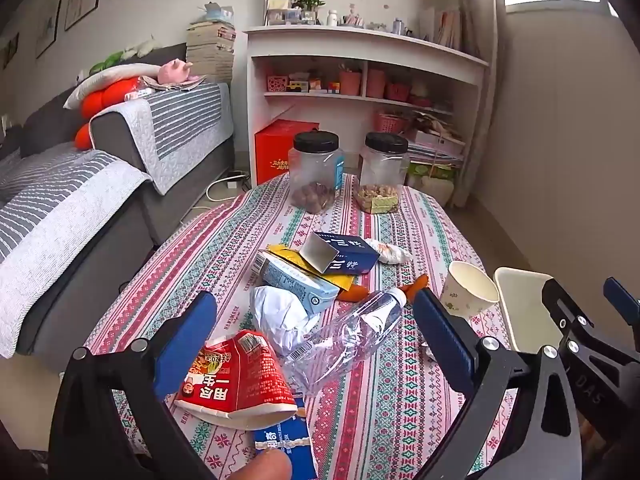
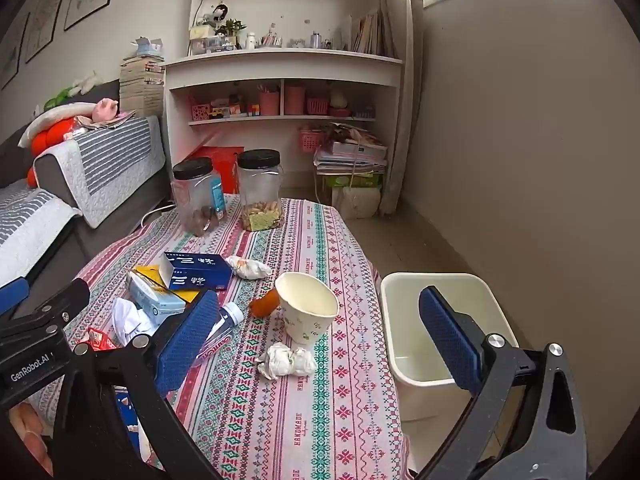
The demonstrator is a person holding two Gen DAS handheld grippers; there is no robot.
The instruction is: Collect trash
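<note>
1. Both tools stand wide apart with nothing between their pads: the left tool (image 1: 316, 332) hovers over the near left of the table (image 2: 352, 420), the right tool (image 2: 320, 336) over its near right edge.
2. Hardly anything looks collected. The white bin (image 2: 404, 312) on the floor, just right of the table, shows a bare inside as far as the right wrist view reaches.
3. Trash left on the table: a red noodle cup (image 1: 236, 380) nearest the left tool, a crushed clear bottle (image 1: 348, 336), crumpled white paper (image 1: 280, 312), a light blue carton (image 1: 296, 280), a dark blue box (image 1: 340, 252), a paper cup (image 2: 308, 308), a tissue wad (image 2: 286, 360), and an orange scrap (image 2: 266, 302).
4. Two black-lidded jars (image 2: 260, 192) at the far end hold snacks, so I judge they stay.
5. Collecting seems at its start; almost every piece awaits pickup.
</note>
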